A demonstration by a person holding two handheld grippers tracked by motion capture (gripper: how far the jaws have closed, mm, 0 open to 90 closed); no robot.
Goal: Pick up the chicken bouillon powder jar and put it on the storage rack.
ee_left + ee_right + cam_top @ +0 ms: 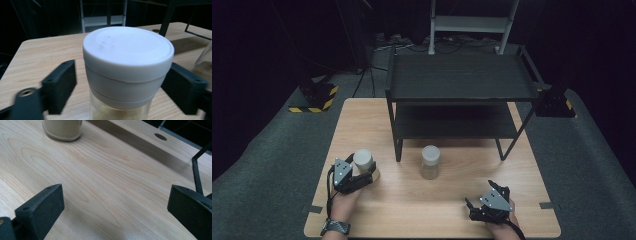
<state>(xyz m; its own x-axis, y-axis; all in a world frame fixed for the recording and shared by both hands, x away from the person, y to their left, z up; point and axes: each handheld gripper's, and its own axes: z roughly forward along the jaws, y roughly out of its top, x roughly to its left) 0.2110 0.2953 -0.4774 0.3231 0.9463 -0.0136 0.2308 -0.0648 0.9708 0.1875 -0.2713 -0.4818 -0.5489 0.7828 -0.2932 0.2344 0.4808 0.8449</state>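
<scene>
Nothing shelved yet, by the look of it: both tiers of the black rack [462, 85] bare, both jars on the table [362, 120] before it. Left gripper [362, 176] straddling the white-lidded jar [128, 67] left of the rack, jaws apart, seemingly not gripping. Second jar [430, 162] untouched just before the rack. Right gripper [476, 206] nearer the person, jaws wide, empty.

The jar [62, 129] is cut off by the right gripper view's top edge, lid unseen.
</scene>
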